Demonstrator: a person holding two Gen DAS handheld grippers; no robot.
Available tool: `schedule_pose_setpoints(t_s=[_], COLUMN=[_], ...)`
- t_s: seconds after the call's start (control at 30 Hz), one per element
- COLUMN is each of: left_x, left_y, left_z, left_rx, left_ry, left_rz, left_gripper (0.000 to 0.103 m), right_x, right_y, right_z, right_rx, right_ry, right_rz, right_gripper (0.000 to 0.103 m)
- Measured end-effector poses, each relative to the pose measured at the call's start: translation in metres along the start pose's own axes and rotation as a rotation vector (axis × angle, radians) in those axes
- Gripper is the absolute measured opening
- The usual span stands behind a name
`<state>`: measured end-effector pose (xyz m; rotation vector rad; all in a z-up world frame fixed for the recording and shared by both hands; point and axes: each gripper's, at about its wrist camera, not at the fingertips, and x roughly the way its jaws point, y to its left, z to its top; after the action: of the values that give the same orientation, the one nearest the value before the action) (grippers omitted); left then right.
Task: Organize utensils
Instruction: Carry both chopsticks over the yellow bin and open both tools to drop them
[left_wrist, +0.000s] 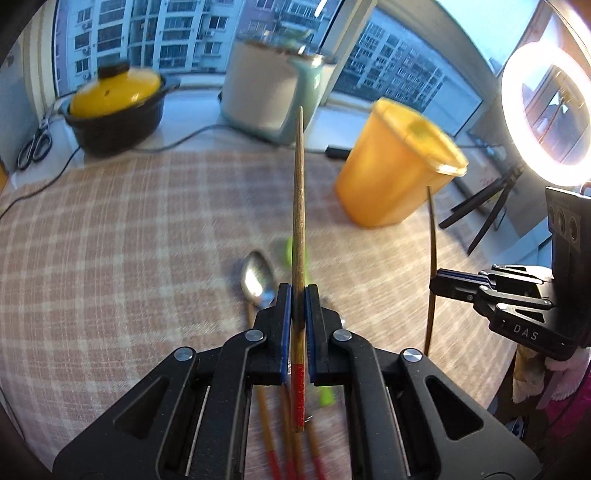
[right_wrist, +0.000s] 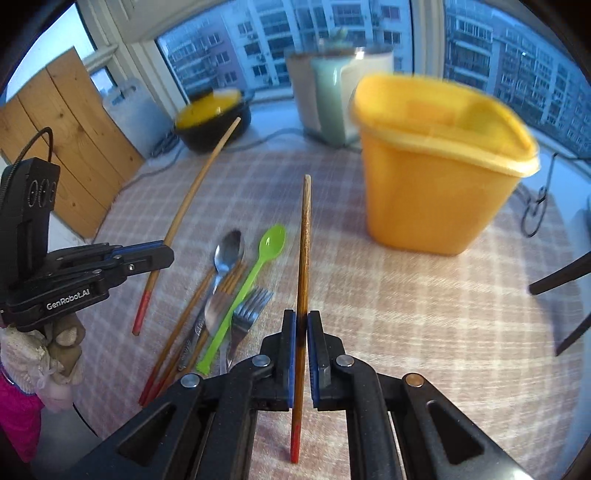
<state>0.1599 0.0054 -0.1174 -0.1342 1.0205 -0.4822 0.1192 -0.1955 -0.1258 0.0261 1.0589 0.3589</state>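
Observation:
My left gripper (left_wrist: 298, 291) is shut on a wooden chopstick (left_wrist: 298, 206) with a red end, held above the table. My right gripper (right_wrist: 303, 319) is shut on another red-ended chopstick (right_wrist: 305, 240). Each gripper shows in the other's view, the right gripper (left_wrist: 439, 282) at the right and the left gripper (right_wrist: 164, 254) at the left. A yellow plastic container (right_wrist: 436, 173) stands on the checked tablecloth, open at the top; it also shows in the left wrist view (left_wrist: 395, 166). On the cloth lie a metal spoon (right_wrist: 227, 254), a green plastic spoon (right_wrist: 251, 280), a fork (right_wrist: 247, 314) and more chopsticks (right_wrist: 184, 325).
A black pot with a yellow lid (left_wrist: 114, 110) and a pale appliance (left_wrist: 273, 92) stand on the windowsill. Scissors (left_wrist: 35, 144) lie at far left. A lit ring light on a tripod (left_wrist: 546, 114) stands at the right. A wooden board (right_wrist: 62, 140) leans at left.

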Motion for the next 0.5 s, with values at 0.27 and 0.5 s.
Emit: schedule_pose_setpoints(t_s=[0.27,0.5], left_x=[-0.017,-0.022], left_y=[-0.028,-0.047], left_z=[0.024,0.041], left_rx=[0.02,0.027], left_ry=[-0.089,-0.137], left_rz=[-0.048,-0.087], left_gripper=[0.005,0.005], right_x=[-0.051,-0.095], right_y=[-0.007,-0.012], right_z=[0.013,0.027], right_rx=[-0.003,-0.014], right_ry=[-0.126,-0.22], right_rz=[-0.026,-0.041], right_gripper=[0.003,0.003])
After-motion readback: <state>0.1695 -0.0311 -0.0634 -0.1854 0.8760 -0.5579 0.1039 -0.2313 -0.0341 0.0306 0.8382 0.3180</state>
